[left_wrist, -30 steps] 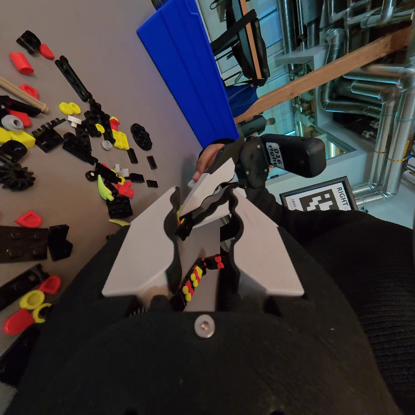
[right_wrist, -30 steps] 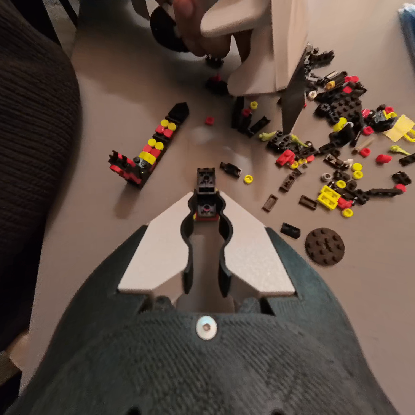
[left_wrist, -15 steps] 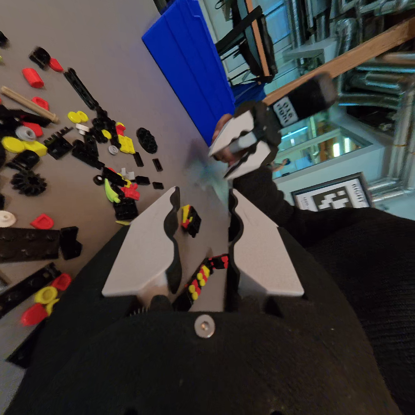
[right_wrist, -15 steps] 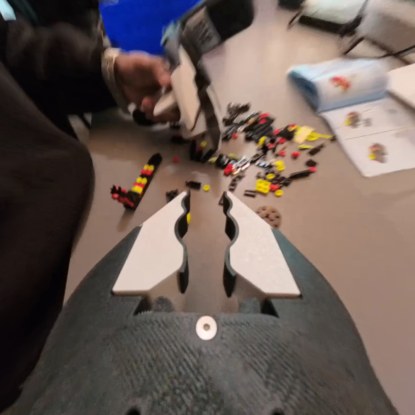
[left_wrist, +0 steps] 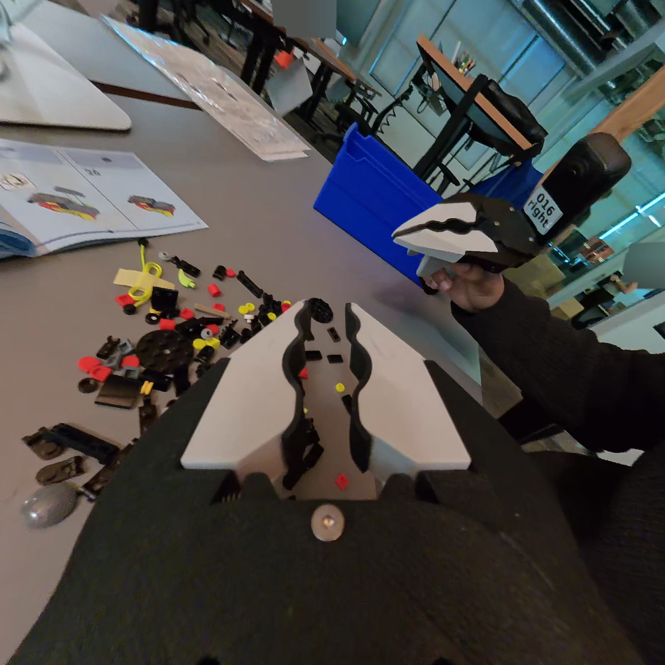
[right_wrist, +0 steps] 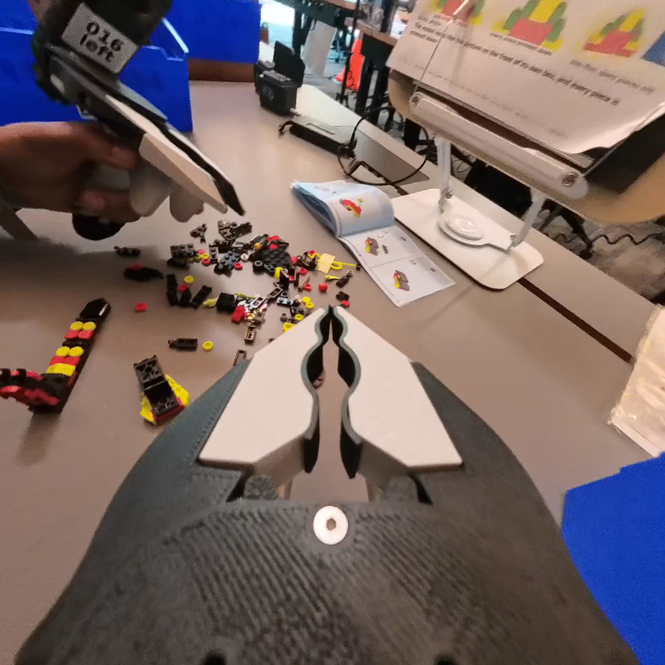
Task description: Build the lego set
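Note:
Loose black, red and yellow Lego pieces (right_wrist: 252,270) lie scattered on the grey table (right_wrist: 467,360); they also show in the left wrist view (left_wrist: 172,334). A long black strip build with red and yellow studs (right_wrist: 72,352) lies at the left. A small black, yellow and red sub-build (right_wrist: 158,392) lies next to it. My right gripper (right_wrist: 330,310) is shut and empty, raised over the table; it also shows in the left wrist view (left_wrist: 403,235). My left gripper (left_wrist: 328,306) is open and empty, above the pieces; in the right wrist view it (right_wrist: 230,205) hangs over the pile's far left.
An open instruction booklet (right_wrist: 378,244) lies behind the pile; it also shows in the left wrist view (left_wrist: 90,201). A stand with a white base (right_wrist: 467,248) holds a printed sheet at the right. A blue bin (left_wrist: 367,201) stands beyond the table edge. A clear plastic bag (left_wrist: 216,90) lies at the back.
My right gripper let go of the small sub-build on the table, rose and shut empty. My left gripper lifted and turned toward the loose pieces, still open.

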Demonstrator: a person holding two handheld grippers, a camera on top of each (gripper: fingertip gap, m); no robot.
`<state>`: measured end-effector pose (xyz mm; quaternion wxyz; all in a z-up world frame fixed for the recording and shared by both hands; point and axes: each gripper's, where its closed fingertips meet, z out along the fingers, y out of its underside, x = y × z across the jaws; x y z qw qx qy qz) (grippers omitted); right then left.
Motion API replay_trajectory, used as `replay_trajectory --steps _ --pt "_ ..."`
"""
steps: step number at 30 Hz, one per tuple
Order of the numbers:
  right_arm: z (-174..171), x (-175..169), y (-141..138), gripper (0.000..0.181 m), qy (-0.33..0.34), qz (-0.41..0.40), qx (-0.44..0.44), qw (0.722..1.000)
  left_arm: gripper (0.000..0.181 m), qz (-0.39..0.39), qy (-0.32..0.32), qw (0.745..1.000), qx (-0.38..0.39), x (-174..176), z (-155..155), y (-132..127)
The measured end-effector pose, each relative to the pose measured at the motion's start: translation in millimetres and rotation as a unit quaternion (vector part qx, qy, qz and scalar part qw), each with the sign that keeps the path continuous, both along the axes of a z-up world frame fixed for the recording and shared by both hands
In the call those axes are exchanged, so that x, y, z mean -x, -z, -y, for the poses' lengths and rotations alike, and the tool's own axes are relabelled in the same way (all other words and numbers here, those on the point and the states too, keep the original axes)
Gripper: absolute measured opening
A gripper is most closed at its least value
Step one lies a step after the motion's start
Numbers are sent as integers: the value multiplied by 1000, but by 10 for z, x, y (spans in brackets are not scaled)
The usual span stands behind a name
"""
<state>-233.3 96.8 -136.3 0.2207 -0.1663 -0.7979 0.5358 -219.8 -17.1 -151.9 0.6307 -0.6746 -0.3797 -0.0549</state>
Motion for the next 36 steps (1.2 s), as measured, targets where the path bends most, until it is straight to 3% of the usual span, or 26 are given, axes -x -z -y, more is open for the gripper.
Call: replay_trajectory --steps 8,36 --pt "-142 195 128 0 47 83 42 995 10 -35 -73 997 5 169 220 -86" --pt "-81 192 248 7 38 64 3 997 12 1 -63 998 -3 151 183 -6"
